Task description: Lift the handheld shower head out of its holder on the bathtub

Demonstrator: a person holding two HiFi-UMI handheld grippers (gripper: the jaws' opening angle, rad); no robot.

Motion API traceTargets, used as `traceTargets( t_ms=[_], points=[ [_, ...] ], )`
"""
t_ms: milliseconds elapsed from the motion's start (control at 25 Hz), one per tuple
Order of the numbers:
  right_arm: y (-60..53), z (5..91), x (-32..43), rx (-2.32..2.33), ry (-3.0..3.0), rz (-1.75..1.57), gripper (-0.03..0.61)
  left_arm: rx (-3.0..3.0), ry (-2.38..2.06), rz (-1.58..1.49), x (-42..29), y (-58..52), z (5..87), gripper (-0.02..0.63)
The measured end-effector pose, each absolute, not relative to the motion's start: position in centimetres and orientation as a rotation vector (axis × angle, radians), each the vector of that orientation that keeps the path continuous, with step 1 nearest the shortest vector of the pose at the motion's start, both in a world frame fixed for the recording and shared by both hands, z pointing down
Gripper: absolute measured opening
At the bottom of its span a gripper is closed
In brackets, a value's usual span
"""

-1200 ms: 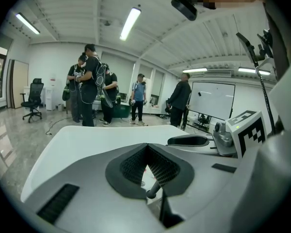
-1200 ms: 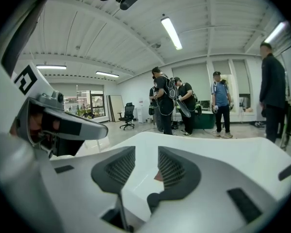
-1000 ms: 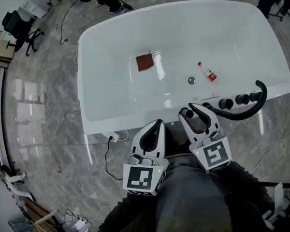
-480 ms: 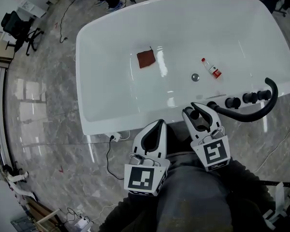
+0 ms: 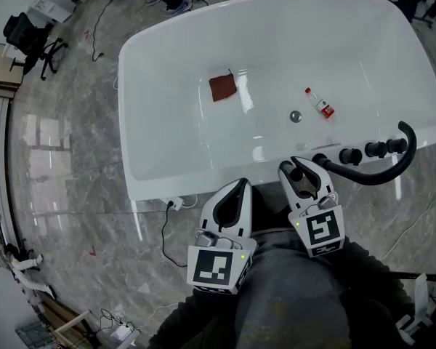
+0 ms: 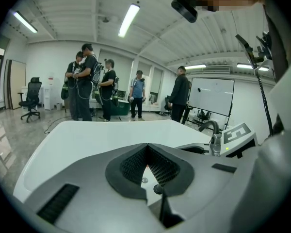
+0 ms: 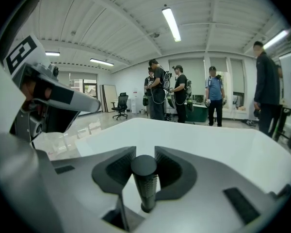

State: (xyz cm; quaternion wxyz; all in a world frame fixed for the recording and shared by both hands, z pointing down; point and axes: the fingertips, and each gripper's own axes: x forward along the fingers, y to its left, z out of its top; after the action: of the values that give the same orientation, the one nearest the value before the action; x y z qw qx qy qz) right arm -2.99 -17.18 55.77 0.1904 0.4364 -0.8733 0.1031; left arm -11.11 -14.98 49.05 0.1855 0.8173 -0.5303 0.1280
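The shower head's black handle stands upright in its holder on the near rim of the white bathtub. My right gripper straddles it, one jaw on each side. In the right gripper view the ribbed handle rises between the two pads, with a thin gap still showing. The jaws have just been closing with the handle between them, so my right gripper counts as open. My left gripper hangs in front of the tub's near wall, left of the right one. It is shut on nothing.
Right of the handle, three black knobs and a black curved spout sit on the rim. Inside the tub lie a red cloth, a small bottle and the drain. Several people stand beyond the tub.
My right gripper has sunk a little lower around the black handle. The left gripper has stayed where it was.
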Motion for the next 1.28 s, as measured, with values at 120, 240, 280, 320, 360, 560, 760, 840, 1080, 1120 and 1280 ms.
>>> traceTargets(
  t_ms=[120, 240, 280, 320, 360, 560, 760, 840, 1080, 1120, 1280],
  points=[
    [-17.4, 53.1, -3.3, 1.239, -2.492, 0.24, 0.123, 2.298, -1.502, 0.36, -11.4, -14.9, 47.7, 0.003],
    [-17.6, 50.4, -3.7, 1.232, -2.497, 0.23, 0.123, 2.295, -1.499, 0.355, -11.3, -14.9, 45.6, 0.003],
    [-17.6, 49.4, -3.7, 1.232, -2.498, 0.234, 0.123, 2.294, -1.496, 0.354, -11.1, -14.9, 44.8, 0.003],
    [-17.6, 48.2, -3.7, 1.235, -2.502, 0.238, 0.123, 2.293, -1.494, 0.353, -11.1, -14.9, 44.0, 0.003],
    [-17.6, 47.0, -3.6, 1.239, -2.506, 0.24, 0.123, 2.292, -1.494, 0.353, -11.0, -14.9, 43.1, 0.003],
    [-17.3, 40.2, -3.7, 1.258, -2.56, 0.189, 0.123, 2.312, -1.489, 0.353, -11.0, -14.6, 38.2, 0.003],
    [-16.8, 36.6, -3.3, 1.252, -2.597, 0.112, 0.123, 2.342, -1.504, 0.312, -10.0, -14.8, 36.3, 0.003],
    [-16.7, 36.5, -2.8, 1.258, -2.596, 0.128, 0.123, 2.351, -1.499, 0.304, -9.2, -14.6, 36.0, 0.003],
    [-16.5, 36.5, -2.4, 1.256, -2.607, 0.117, 0.123, 2.353, -1.499, 0.306, -8.7, -14.1, 36.1, 0.003],
    [-16.4, 36.5, -2.5, 1.254, -2.607, 0.119, 0.123, 2.352, -1.501, 0.307, -8.9, -13.9, 36.0, 0.003],
    [-16.0, 36.2, -2.9, 1.258, -2.605, 0.123, 0.123, 2.355, -1.501, 0.306, -9.2, -13.4, 35.7, 0.003]
  ],
)
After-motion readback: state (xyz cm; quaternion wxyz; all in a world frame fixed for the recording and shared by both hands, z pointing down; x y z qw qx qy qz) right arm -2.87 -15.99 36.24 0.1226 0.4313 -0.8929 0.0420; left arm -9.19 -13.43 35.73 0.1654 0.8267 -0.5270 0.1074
